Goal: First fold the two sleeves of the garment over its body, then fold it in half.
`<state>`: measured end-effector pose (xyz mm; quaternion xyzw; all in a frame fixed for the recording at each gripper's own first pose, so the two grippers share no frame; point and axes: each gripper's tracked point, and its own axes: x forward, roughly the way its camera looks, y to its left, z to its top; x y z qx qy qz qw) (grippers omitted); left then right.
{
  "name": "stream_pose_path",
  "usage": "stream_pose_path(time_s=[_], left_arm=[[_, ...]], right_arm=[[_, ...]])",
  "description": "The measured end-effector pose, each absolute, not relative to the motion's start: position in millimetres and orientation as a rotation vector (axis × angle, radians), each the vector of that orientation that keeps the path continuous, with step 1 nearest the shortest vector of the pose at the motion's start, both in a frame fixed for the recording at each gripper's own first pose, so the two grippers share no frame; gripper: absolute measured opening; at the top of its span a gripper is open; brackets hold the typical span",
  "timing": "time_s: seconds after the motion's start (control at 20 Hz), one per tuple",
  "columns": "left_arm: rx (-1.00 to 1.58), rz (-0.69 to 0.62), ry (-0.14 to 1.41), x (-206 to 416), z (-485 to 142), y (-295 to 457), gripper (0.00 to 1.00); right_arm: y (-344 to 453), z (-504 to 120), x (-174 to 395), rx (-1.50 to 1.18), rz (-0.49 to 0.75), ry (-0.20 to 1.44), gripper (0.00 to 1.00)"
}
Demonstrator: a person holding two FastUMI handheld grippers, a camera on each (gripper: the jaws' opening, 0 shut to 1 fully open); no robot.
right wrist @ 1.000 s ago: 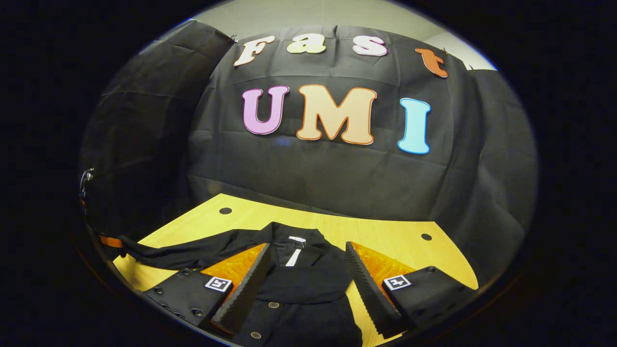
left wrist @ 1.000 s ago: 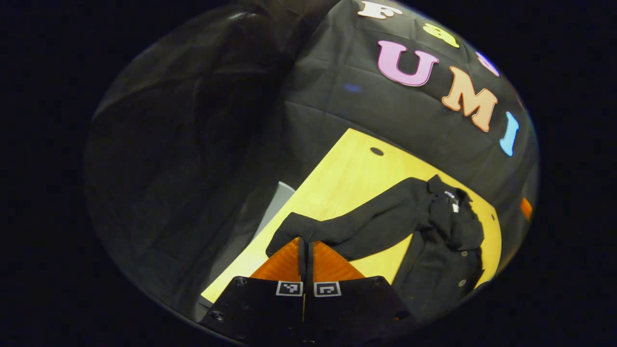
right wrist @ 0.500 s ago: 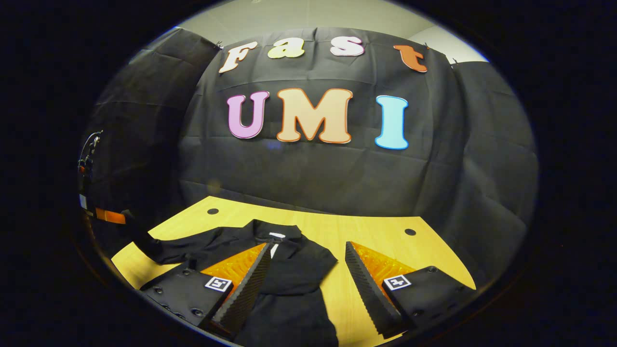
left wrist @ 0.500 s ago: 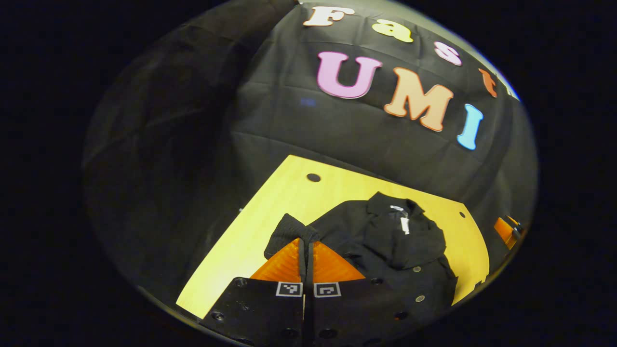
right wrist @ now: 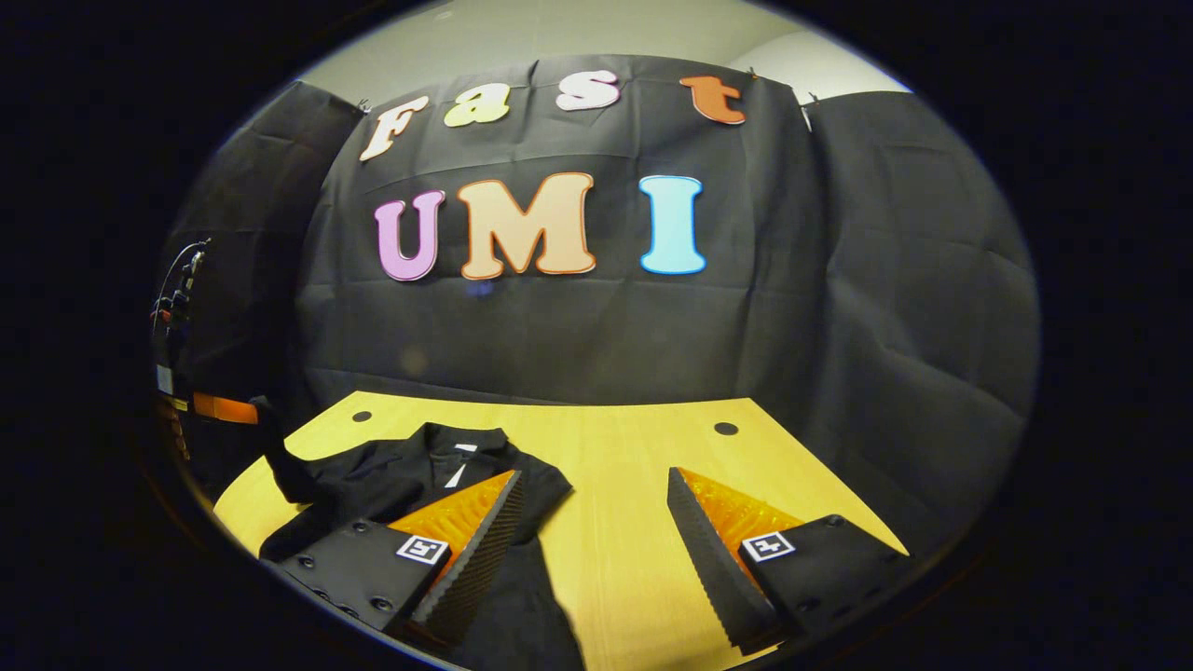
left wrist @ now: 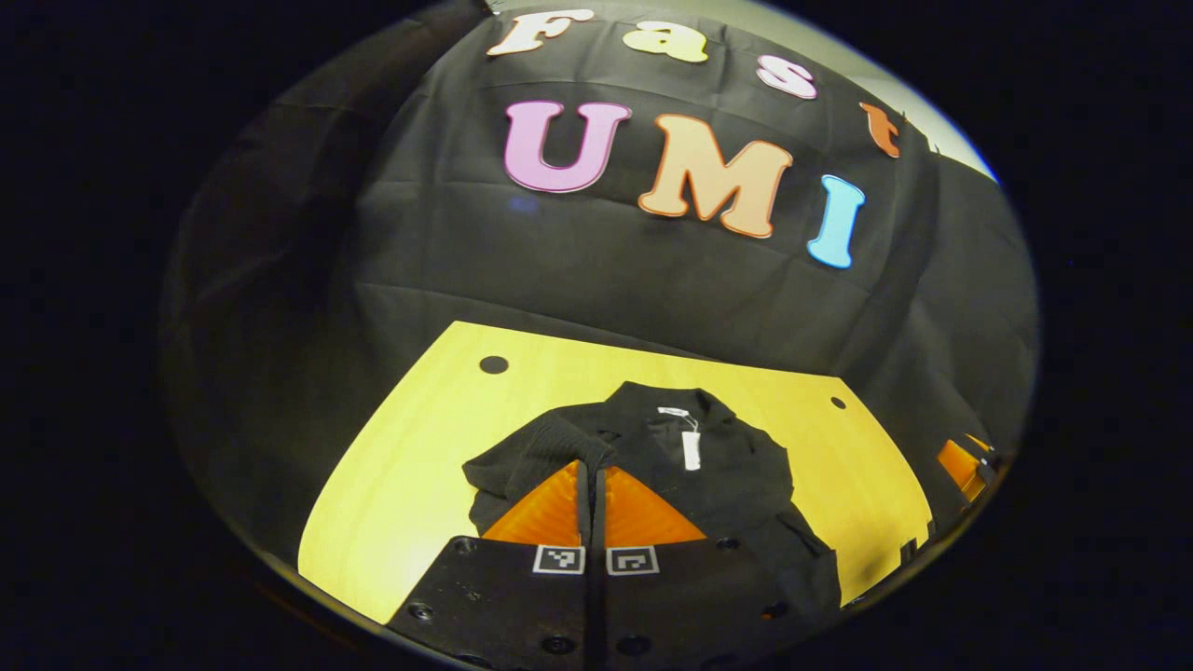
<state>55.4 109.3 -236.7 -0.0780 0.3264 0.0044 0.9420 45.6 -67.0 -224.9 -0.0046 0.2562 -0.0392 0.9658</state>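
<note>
A black buttoned garment [left wrist: 736,480] lies collar-away on the yellow table [left wrist: 419,447], a white tag [left wrist: 690,449] at its neck. My left gripper [left wrist: 589,463] is shut on the cuff of one sleeve [left wrist: 541,447], held raised over the garment's body. In the right gripper view the garment [right wrist: 391,480] lies at the left, and that sleeve [right wrist: 275,457] rises to the left gripper [right wrist: 224,408] at the edge. My right gripper [right wrist: 592,475] stands open over bare table beside the garment, nothing between its fingers. The other sleeve lies hidden.
The table [right wrist: 634,447] has small round holes [right wrist: 725,429] near its far corners. Black cloth walls close in behind and to both sides. The right gripper [left wrist: 960,461] shows as an orange patch at the far right of the left gripper view.
My left gripper has carried the sleeve cuff inward from the stretched-out position to over the garment's body. My right gripper has shifted right, off the garment, staying open.
</note>
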Motion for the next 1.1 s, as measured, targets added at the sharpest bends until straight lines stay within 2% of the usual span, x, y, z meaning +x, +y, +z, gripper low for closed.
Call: stream_pose_path(time_s=[0.8, 1.1], left_arm=[[-0.075, -0.194, 0.778, 93.8, -272.0, -25.8, 0.0], [-0.016, -0.231, 0.808, 102.6, -290.7, -61.8, 0.0]], right_arm=[[-147.9, -235.6, 4.6, 0.031, -0.185, 0.55, 0.98], [-161.1, -239.6, -4.2, 0.041, -0.193, 0.563, 0.98]])
